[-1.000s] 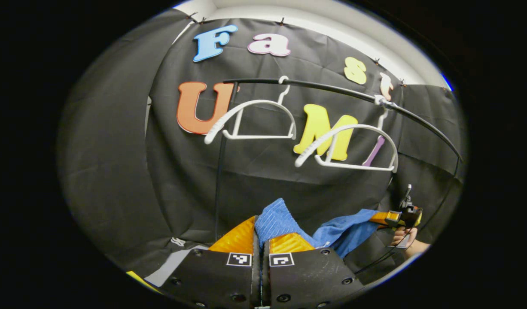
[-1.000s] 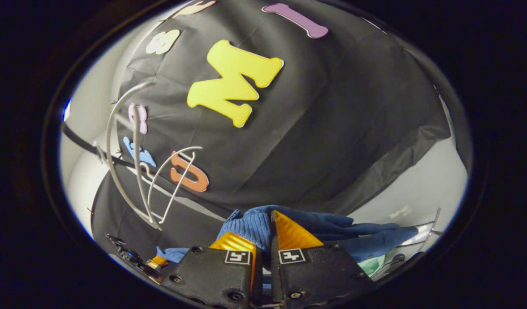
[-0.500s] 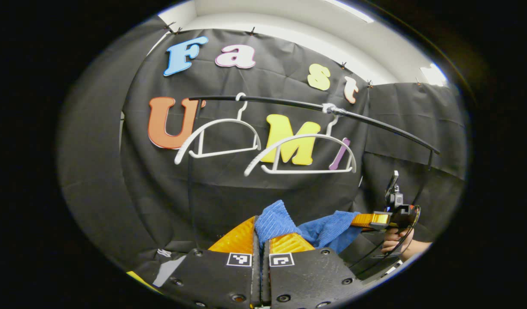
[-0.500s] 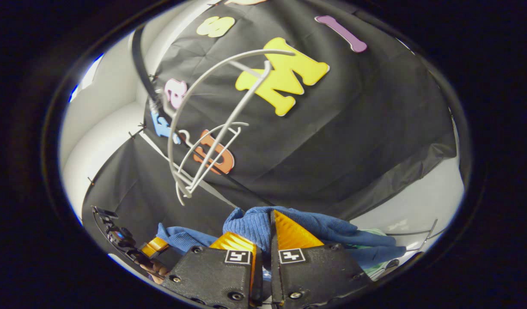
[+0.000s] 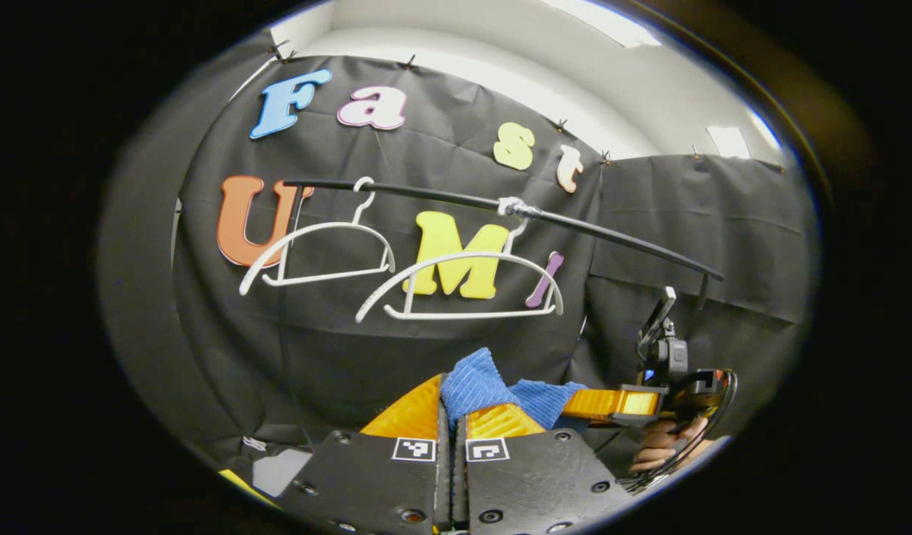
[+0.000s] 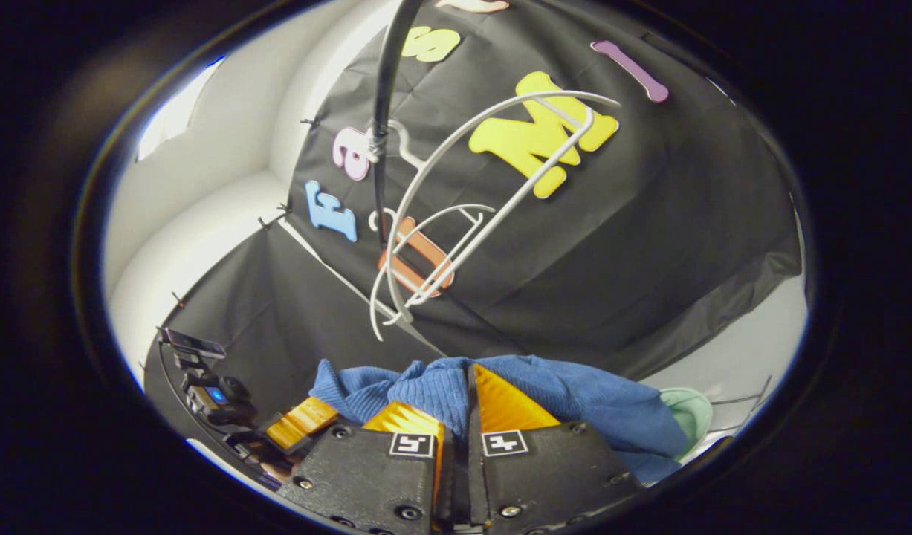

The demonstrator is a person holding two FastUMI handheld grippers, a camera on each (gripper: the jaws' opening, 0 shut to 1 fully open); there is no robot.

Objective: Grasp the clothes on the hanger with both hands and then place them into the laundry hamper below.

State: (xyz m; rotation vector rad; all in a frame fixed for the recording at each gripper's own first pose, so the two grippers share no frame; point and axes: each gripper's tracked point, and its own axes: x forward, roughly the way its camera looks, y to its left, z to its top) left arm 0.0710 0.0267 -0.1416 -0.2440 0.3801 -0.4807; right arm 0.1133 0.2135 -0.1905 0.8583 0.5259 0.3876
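Observation:
A blue knitted garment (image 5: 476, 380) bunches between the closed fingers of my left gripper (image 5: 451, 416), well below the rail. It stretches right to the other gripper (image 5: 612, 403), held by a hand (image 5: 660, 446). In the right gripper view the same blue garment (image 6: 574, 394) drapes over my right gripper (image 6: 467, 405), pinched between its fingers, with the left gripper (image 6: 299, 422) low at the left. Two bare white hangers (image 5: 318, 249) (image 5: 463, 282) hang on the black rail (image 5: 456, 199). The hamper's thin wire rim (image 6: 745, 397) peeks at the lower right.
A pale green cloth (image 6: 686, 412) lies under the blue garment's right end. The black rail's upright (image 5: 293, 245) stands at the left. White wall and ceiling (image 5: 574, 52) rise above the black cloth backdrop.
Both grippers have come away from the rail with the garment, so the hangers sit farther off and higher. The two grippers have drawn closer together, bunching the cloth between them.

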